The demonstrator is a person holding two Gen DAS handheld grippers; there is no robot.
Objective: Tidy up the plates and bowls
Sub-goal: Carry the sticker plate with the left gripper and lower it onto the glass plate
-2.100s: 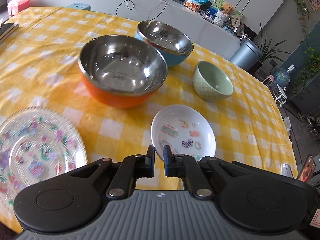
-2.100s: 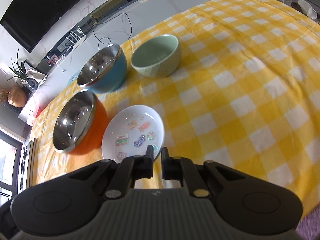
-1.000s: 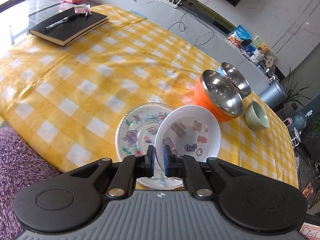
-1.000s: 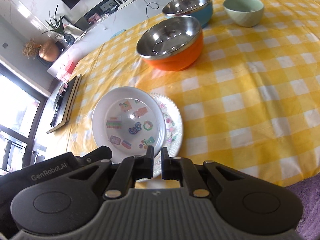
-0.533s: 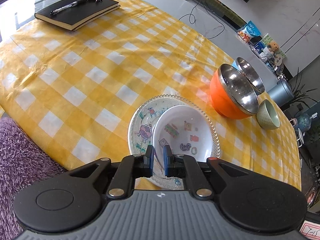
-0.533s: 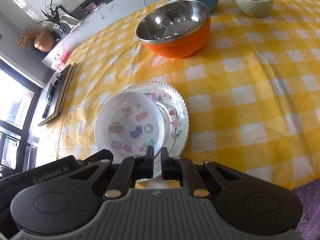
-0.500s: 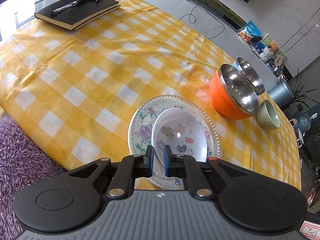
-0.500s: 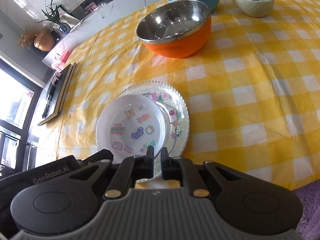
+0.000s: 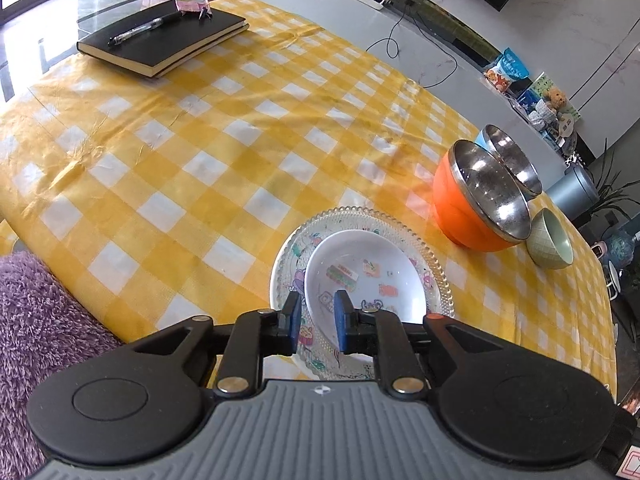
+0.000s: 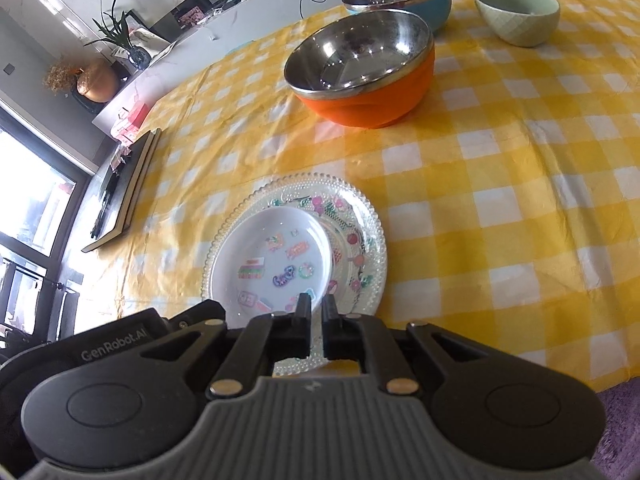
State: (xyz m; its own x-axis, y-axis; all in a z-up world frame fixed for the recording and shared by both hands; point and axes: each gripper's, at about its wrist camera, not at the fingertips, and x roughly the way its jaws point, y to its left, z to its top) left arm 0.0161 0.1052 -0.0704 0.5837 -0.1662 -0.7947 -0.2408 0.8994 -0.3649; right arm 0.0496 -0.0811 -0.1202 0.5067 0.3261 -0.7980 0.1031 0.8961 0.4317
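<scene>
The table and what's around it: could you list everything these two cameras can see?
White dish: one, white with stickers, on the glass plate.
Glass plate: one, clear, beaded rim, near table edge.
Orange bowl: one, steel-lined, mid-table.
Blue bowl: one, steel-lined, behind the orange bowl.
Green bowl: one, pale green, beside them.
Notebook: one, black, pen on top, far corner.
Left gripper: jaws opening around the dish rim.
Right gripper: shut, empty.

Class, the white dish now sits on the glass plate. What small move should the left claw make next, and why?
Probably back away. The white dish rests inside the glass plate, and the left claw is opening, its pads straddling the dish's near rim without pressing. Once clear, it could move toward the orange bowl.
</scene>
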